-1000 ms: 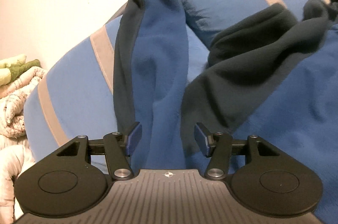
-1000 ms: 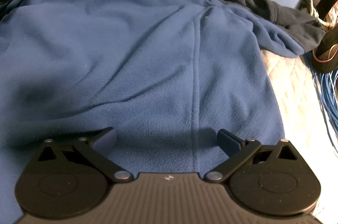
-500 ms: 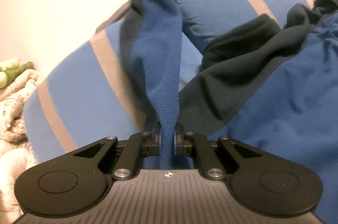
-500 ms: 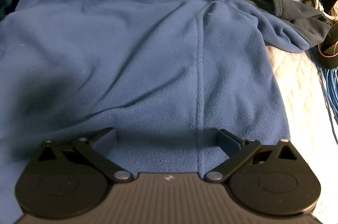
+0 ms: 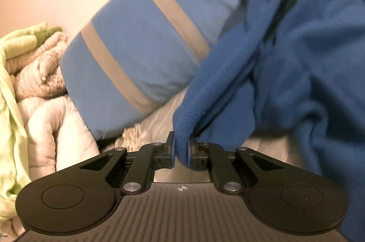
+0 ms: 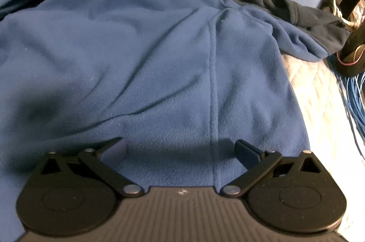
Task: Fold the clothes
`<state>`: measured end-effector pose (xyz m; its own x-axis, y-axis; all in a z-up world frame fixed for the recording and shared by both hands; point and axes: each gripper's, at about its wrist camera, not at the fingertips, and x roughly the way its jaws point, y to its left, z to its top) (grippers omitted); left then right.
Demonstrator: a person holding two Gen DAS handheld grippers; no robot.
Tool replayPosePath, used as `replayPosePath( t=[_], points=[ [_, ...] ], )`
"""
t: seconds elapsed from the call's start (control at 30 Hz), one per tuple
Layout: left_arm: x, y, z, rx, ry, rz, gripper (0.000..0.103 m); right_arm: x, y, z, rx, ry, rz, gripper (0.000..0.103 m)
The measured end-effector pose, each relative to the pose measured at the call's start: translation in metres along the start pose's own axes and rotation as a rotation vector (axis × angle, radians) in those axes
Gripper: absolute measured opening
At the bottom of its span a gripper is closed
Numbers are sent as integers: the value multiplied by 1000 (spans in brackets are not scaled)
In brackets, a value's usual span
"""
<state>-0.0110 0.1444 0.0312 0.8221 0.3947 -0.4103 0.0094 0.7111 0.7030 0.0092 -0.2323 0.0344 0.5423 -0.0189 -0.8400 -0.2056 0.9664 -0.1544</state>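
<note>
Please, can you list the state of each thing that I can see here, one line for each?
Left hand-held gripper: shut on the sleeve.
Sleeve: pinched at its end, pulled out from the fleece.
Right hand-held gripper: open, over the fleece.
Blue fleece: spread out, wrinkled, not yet folded.
Striped pillow: lying beside the fleece.

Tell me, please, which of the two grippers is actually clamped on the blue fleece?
The left gripper: its jaws pinch a fold of the blue fleece. The right gripper stands wide open over the fleece, gripping nothing.
</note>
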Motion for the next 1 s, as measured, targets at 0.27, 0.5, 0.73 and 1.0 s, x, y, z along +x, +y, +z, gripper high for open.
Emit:
replayPosePath(
  t=[0.27,0.5,0.73,1.0],
  points=[
    [-15,-10,12,17,-85,21,51,1,-4,-1,5,-10,18,103],
    [-35,-37,43,30,-231,-55,62,0,1,0,10,-10,-3,103],
    [3,-82,94,53,-228,-128,62,-2,10,1,-13,-10,-45,103],
    [49,-104,128,1,-138,-168,11,3,1,4,5,8,8,103]
  ],
)
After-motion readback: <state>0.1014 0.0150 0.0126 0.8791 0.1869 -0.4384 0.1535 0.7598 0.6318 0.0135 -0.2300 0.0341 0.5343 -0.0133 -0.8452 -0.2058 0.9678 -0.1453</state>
